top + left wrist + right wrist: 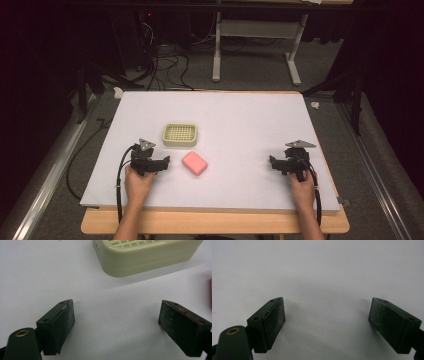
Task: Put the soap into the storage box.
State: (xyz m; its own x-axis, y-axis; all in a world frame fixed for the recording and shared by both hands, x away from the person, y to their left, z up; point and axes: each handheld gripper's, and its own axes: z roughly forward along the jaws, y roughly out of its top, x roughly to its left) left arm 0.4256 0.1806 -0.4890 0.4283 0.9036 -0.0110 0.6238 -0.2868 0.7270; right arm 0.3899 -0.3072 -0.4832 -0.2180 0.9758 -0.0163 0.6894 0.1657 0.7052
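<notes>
Cream plastic, with a grid of small holes in its top, the rounded rectangular tray (180,135) is my landmark on the white counter (240,120), and the pink rounded rectangular block (194,163) lies just beside it on the near right, apart from it. My left tongs (166,161) rest near the tray's near-left corner, jaws spread wide and gripping nothing. My right tongs (271,161) sit well apart to the tray's right, also wide and empty over bare counter.

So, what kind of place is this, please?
Probably a lab or recording room, not a home: a white board on a work table, loose cables on the grey floor, dark curtains around, and a hand-held left claw.
</notes>
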